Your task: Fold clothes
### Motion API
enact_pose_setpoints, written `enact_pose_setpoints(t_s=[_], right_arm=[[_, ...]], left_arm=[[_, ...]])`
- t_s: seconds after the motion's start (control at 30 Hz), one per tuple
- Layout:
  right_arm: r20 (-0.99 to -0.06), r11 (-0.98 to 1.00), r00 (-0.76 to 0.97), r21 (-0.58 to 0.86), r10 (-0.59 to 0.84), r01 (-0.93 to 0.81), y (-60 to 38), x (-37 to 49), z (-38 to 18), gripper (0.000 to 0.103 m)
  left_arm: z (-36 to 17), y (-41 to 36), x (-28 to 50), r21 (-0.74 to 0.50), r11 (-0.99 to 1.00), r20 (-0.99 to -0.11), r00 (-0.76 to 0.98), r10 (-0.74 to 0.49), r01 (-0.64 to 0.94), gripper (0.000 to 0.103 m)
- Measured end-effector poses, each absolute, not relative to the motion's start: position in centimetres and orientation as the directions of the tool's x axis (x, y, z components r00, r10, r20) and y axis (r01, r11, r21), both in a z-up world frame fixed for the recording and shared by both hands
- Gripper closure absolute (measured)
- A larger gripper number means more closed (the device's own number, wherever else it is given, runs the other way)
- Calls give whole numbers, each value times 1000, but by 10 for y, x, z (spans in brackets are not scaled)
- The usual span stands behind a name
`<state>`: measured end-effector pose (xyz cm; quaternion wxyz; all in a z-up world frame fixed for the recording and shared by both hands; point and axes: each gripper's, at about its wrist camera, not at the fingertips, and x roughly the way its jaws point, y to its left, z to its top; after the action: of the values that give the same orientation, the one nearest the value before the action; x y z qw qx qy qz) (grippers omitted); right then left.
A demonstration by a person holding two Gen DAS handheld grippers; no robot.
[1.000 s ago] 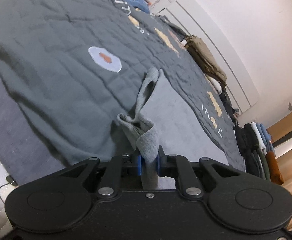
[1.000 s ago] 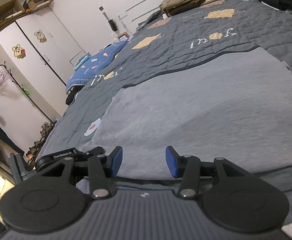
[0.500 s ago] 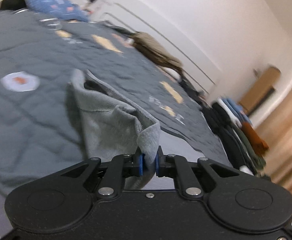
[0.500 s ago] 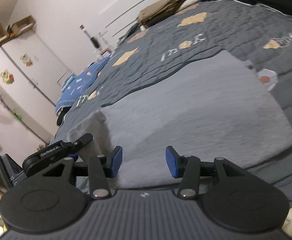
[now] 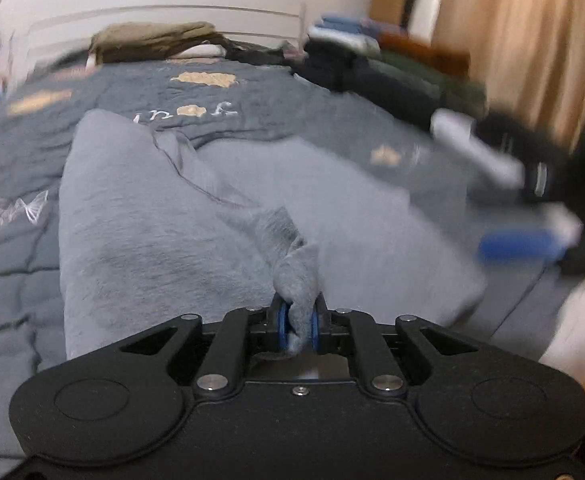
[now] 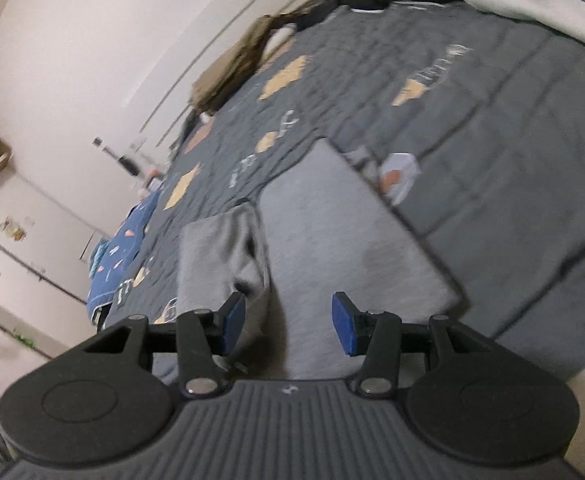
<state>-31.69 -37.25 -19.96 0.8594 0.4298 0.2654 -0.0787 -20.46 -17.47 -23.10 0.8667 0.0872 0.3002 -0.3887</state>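
A light grey garment [image 5: 140,216] lies spread on the dark grey quilt [image 5: 252,104] of a bed. My left gripper [image 5: 297,326] is shut on a bunched corner of the garment and holds it folded over the flat part. The garment also shows in the right wrist view [image 6: 332,236], with the folded flap [image 6: 216,248] at its left. My right gripper [image 6: 288,326] is open and empty, just above the garment's near edge. It appears blurred at the right of the left wrist view [image 5: 520,246].
A stack of folded clothes [image 5: 396,76] lies at the far right of the bed. A tan garment [image 5: 152,40] lies by the headboard. A blue patterned cloth [image 6: 120,248] lies at the bed's left side. Curtains [image 5: 524,40] hang at the right.
My left gripper has swung right, carrying the garment corner across so a flap lies over the flat part. My right gripper has tilted and stays open.
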Motion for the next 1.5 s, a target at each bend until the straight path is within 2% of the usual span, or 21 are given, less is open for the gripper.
enact_pose_setpoints(t_s=[0.07,0.13,0.23,0.37,0.43,0.53,0.73,0.9,1.17,1.3,1.4,1.47,1.5], right_arm=[[-539,622,836,689,98,372,-373,-314,-203,56],[-546,622,829,691,117,368,-371,-311,-207,56],[-545,625,825,698,147,350,-366,-304,-210,56],[-542,636,823,698,170,328,-359,-297,-211,56],[-535,642,826,699,179,314,-356,-294,-212,56],[-524,663,831,691,186,288,-349,-291,-211,56],[-526,734,826,640,203,227,-327,-281,-209,56],[-542,786,815,587,205,193,-310,-273,-210,56],[-601,797,783,547,162,255,-300,-248,-227,56],[-598,757,784,587,166,288,-305,-244,-237,57],[-567,700,803,650,186,297,-315,-245,-240,67],[-550,656,812,688,193,311,-321,-247,-244,91],[-542,633,817,706,195,317,-325,-247,-246,94]], left_arm=[[-231,-170,-208,-90,666,-592,498,-634,741,76],[-222,-166,-210,-131,632,-600,447,-664,764,53],[-211,-156,-218,-136,590,-602,407,-687,796,47],[-200,-146,-223,-90,580,-639,400,-657,809,44],[-196,-139,-218,-65,588,-648,414,-639,806,38],[-190,-126,-210,-46,626,-646,455,-613,778,36],[-182,-106,-187,-141,711,-627,493,-603,689,36],[-178,-102,-185,-157,714,-612,501,-612,682,36],[-179,-93,-178,-173,737,-616,512,-599,654,33],[-181,-88,-173,-175,741,-626,508,-592,648,33],[-184,-86,-170,-170,749,-639,507,-579,641,33],[-185,-85,-169,-163,751,-643,508,-573,640,33],[-184,-84,-168,-160,749,-643,508,-573,643,33]])
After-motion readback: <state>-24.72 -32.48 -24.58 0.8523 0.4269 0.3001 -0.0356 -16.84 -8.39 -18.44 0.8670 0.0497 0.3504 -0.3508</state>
